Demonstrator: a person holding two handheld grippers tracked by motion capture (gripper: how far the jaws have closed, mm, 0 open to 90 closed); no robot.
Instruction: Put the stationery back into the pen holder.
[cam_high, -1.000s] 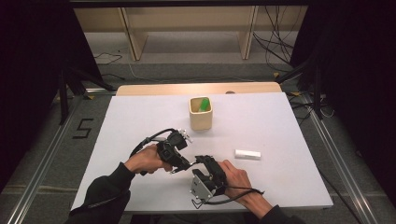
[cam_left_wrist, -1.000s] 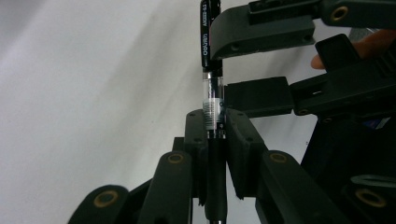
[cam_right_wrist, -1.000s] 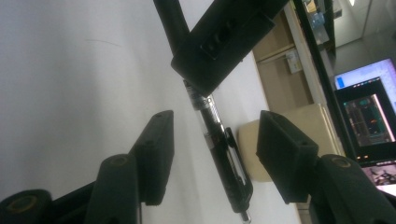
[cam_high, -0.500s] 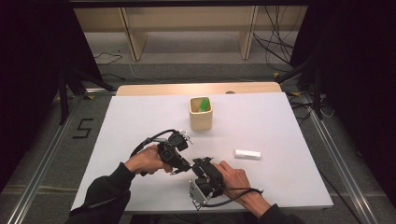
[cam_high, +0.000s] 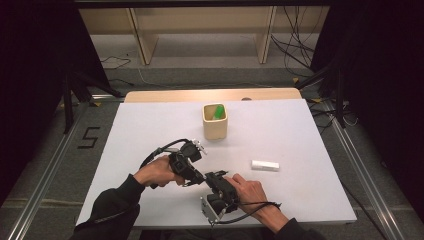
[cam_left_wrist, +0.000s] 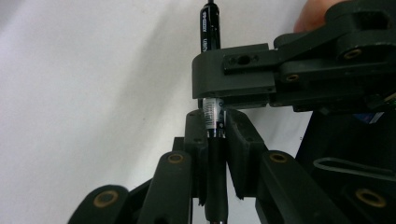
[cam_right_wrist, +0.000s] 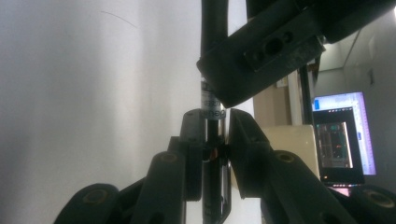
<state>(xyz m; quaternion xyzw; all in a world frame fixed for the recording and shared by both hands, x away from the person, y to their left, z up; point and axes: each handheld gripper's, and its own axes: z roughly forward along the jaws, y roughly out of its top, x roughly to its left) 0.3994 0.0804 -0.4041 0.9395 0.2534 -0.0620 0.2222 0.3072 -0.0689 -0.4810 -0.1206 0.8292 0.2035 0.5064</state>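
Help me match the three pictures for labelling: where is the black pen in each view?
High view: black pen between the two grippers, near the table's front.
Left gripper view: centre, upright between this gripper's jaws.
Right gripper view: centre, clamped in its jaws.
Shared landmark: the white table.

My right gripper (cam_high: 216, 178) slid a bit left toward my left gripper (cam_high: 192, 176). Both now meet end to end on the black pen (cam_left_wrist: 209, 32).
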